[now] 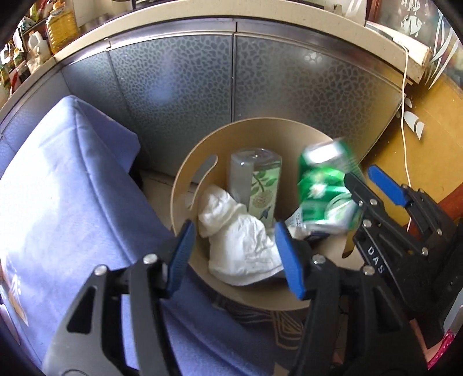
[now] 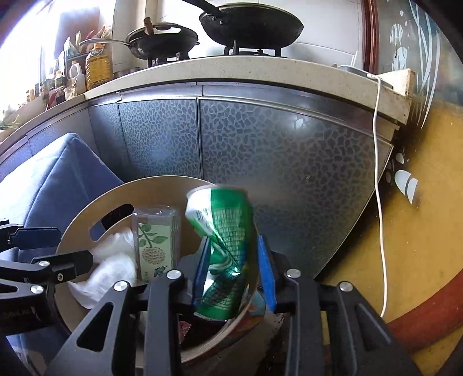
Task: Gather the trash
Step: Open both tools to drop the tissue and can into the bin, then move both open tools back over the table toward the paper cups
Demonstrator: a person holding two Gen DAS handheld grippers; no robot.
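Observation:
A round tan bin [image 1: 269, 127] stands on the floor by the cabinet; it also shows in the right wrist view [image 2: 162, 185]. Inside lie white crumpled paper [image 1: 240, 240], a clear bottle with a leaf label [image 1: 257, 179] and the same two in the right wrist view: paper [image 2: 110, 266], bottle [image 2: 156, 240]. A crushed green can [image 2: 225, 248] sits between the jaws of my right gripper [image 2: 234, 274], above the bin's rim; it looks blurred in the left wrist view [image 1: 327, 191]. My left gripper [image 1: 234, 254] is open and empty over the bin's near side.
A blue cloth-covered seat [image 1: 63, 185] lies left of the bin. Grey patterned cabinet doors [image 2: 260, 150] stand behind it under a counter with pans [image 2: 251, 26] and oil bottles [image 2: 98, 69]. A white cable [image 2: 379, 173] hangs at right over the yellow floor [image 2: 428, 231].

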